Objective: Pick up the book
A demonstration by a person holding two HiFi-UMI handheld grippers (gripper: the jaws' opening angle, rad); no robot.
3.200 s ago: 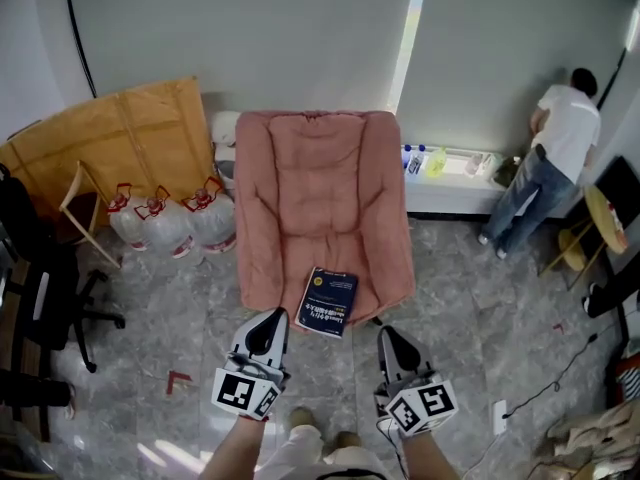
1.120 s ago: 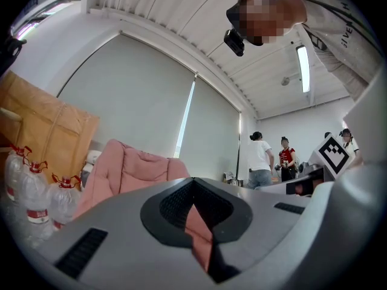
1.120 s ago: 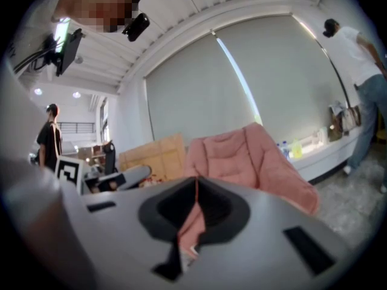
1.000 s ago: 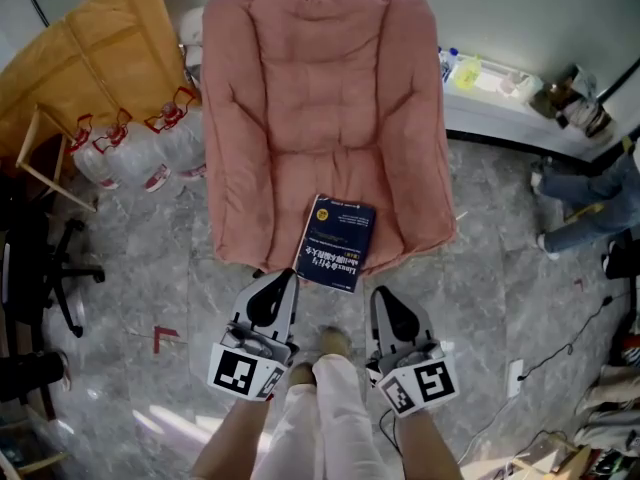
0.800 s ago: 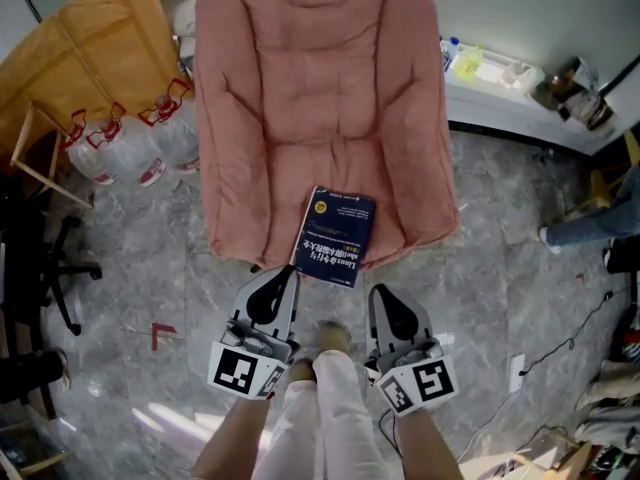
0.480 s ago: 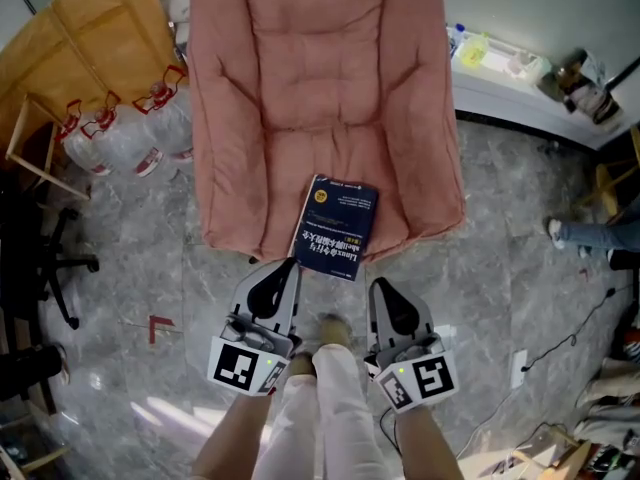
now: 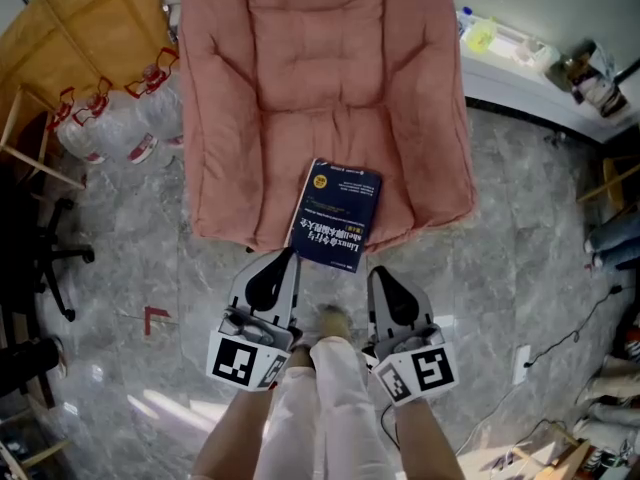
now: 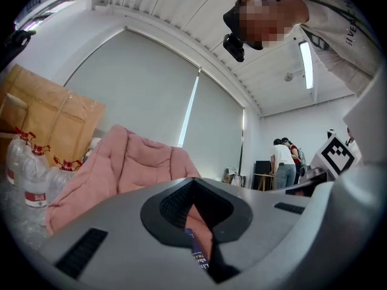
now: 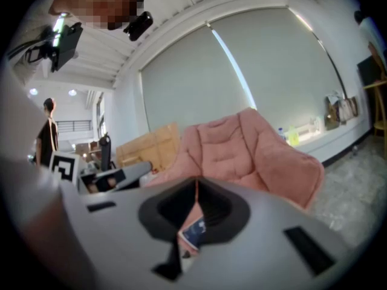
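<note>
Closer than a moment ago, the pink chair (image 7: 320, 68) now fills more of the head view, and both of my grippers have come in toward its front edge.

At the far left, a sheet of brown cardboard (image 7: 90, 18) leans near the wall. Big water bottles (image 7: 110, 118) with red handles lie on the marble floor (image 7: 520, 248) beside the chair's left side. A black office chair (image 7: 45, 253) stands below them at the left edge, and a red tape mark (image 7: 155, 318) is on the floor nearby.

I hold my left gripper (image 7: 286, 260) with its fingers together and nothing between them. Its tip is just beside the near left corner of the book (image 7: 336, 215); I cannot tell whether they touch.

The dark blue book lies cover up on the chair's seat at the front edge, a little right of centre and slightly tilted. Its near end juts out past that edge toward me.

I hold my right gripper (image 7: 376, 276) with its fingers together as well, and it is empty. Its tip is near the book's near right corner but apart from it.

A white ledge (image 7: 520, 73) with small bottles on it runs along the wall at the upper right.
</note>
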